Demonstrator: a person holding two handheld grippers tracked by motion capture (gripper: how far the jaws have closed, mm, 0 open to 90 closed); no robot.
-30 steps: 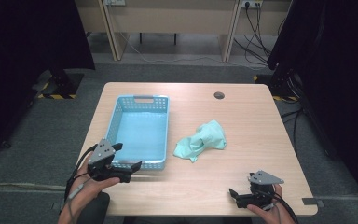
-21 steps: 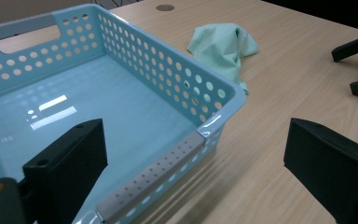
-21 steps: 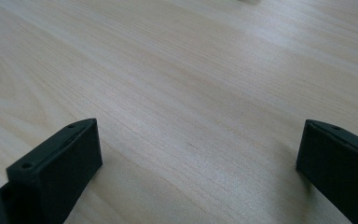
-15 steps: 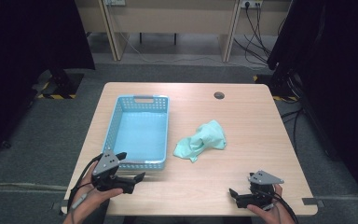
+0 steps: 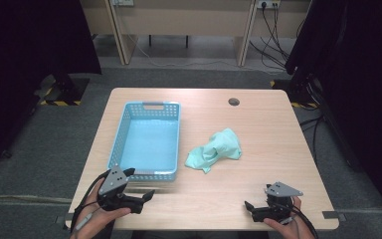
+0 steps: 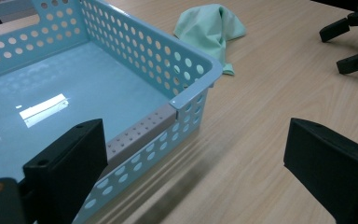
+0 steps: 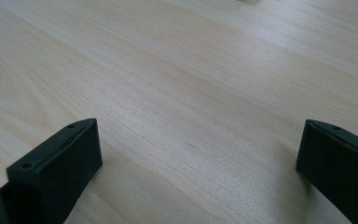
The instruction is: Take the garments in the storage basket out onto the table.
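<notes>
A light blue perforated basket [image 5: 144, 174] stands empty on the left half of the wooden table [image 5: 258, 124]. A crumpled mint-green cloth [image 5: 216, 149] lies just right of it. Near the front edge, my left gripper [image 5: 144, 200] is open, just in front of the basket's near wall and pointing right. In the left gripper view the basket's near corner [image 6: 196, 88] lies ahead of my left gripper [image 6: 196, 156], with the cloth [image 6: 212, 25] beyond. My right gripper [image 5: 251, 210] stands open at the front right, also seen far off [image 6: 349, 42]. In its own view my right gripper [image 7: 198, 154] holds nothing.
A small round dark grommet [image 5: 234, 101] sits in the tabletop at the back. Dark curtains [image 5: 25, 59] hang on both sides, and a desk with cables [image 5: 273, 20] stands behind the table. The person's hands come in at the front edge.
My left gripper has drawn back from the basket's near left corner toward the table's front edge and slightly right. The right gripper, basket and cloth have stayed put.
</notes>
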